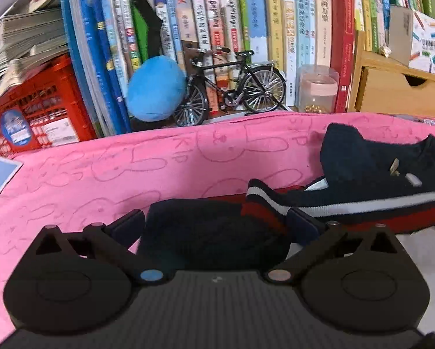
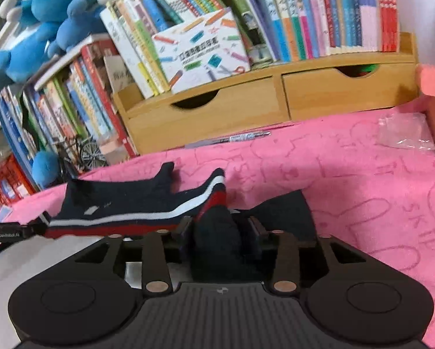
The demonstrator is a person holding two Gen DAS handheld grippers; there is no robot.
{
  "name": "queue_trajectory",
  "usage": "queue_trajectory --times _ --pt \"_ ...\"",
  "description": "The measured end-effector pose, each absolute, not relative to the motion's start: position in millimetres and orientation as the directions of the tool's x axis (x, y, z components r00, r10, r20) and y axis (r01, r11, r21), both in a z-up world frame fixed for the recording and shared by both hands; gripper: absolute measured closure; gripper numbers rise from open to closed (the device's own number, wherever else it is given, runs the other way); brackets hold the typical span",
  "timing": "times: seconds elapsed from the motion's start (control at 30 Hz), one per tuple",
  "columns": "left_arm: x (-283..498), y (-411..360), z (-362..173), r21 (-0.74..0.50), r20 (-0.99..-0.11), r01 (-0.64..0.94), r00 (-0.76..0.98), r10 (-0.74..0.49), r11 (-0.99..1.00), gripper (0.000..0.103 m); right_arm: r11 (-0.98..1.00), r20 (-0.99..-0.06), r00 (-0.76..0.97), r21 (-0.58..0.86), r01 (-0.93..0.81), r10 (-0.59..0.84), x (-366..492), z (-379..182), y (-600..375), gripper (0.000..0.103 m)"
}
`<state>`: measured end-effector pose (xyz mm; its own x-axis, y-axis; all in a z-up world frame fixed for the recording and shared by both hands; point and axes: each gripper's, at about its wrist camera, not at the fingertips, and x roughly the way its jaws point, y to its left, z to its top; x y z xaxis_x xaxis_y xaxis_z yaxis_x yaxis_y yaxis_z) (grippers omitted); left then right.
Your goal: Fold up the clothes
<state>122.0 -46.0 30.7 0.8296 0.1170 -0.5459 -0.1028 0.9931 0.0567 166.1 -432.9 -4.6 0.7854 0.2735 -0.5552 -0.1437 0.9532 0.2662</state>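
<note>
A navy knit garment (image 1: 377, 157) with a red and white striped hem lies on a pink blanket (image 1: 115, 171). My left gripper (image 1: 216, 224) is open, its fingers spread wide around a dark fold of the garment at the blanket's near edge. In the right wrist view, the garment (image 2: 115, 200) stretches to the left and a bunched navy corner is pinched in my right gripper (image 2: 220, 229), which is shut on it. Pink blanket (image 2: 362, 180) extends to the right. Part of the left gripper's body shows at the left edge of that view.
Rows of books line the back. In front of them stand a model bicycle (image 1: 232, 87), a blue plush (image 1: 156, 87), a red crate (image 1: 34, 110), a jar (image 1: 317, 90) and a wooden drawer unit (image 2: 246, 101). A pen (image 2: 234, 138) and a plastic bag (image 2: 403, 133) lie on the blanket's far side.
</note>
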Motion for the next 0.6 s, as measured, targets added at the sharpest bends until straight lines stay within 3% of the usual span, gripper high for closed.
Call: queue_trajectory --times 0.03,0.07,0.23,0.43,0.47,0.53,0.6 --pt "118 -41 35 0.052 -0.541 -0.117 0.832 0.126 0.992 0.003 0.969 -0.552 0.806 0.227 -0.101 0.213 155 3 -431 0.030" --pt "114 -36 39 0.047 -0.536 -0.131 0.833 0.136 0.990 0.003 0.979 -0.522 0.837 0.191 -0.071 0.163 138 13 -428 0.028" --pt "86 -62 36 0.096 -0.546 -0.014 0.836 0.064 0.995 0.001 0.951 -0.407 0.861 0.176 -0.254 0.306 51 41 -399 0.028" --pt "50 -115 22 0.177 -0.580 0.203 0.812 -0.065 0.963 0.003 0.884 -0.451 0.774 0.081 -0.461 0.445 -11 41 -320 0.051" --pt "44 -124 20 0.189 -0.586 0.239 0.805 -0.085 0.953 0.006 0.885 -0.471 0.767 0.069 -0.460 0.436 -15 37 -311 0.053" --pt "32 -141 15 0.212 -0.600 0.309 0.790 -0.126 0.927 0.030 0.908 -0.490 0.777 0.078 -0.413 0.395 -20 30 -308 0.055" --pt "32 -157 8 0.240 -0.618 0.344 0.775 -0.130 0.908 0.033 0.931 -0.498 0.795 0.080 -0.357 0.348 -26 24 -309 0.056"
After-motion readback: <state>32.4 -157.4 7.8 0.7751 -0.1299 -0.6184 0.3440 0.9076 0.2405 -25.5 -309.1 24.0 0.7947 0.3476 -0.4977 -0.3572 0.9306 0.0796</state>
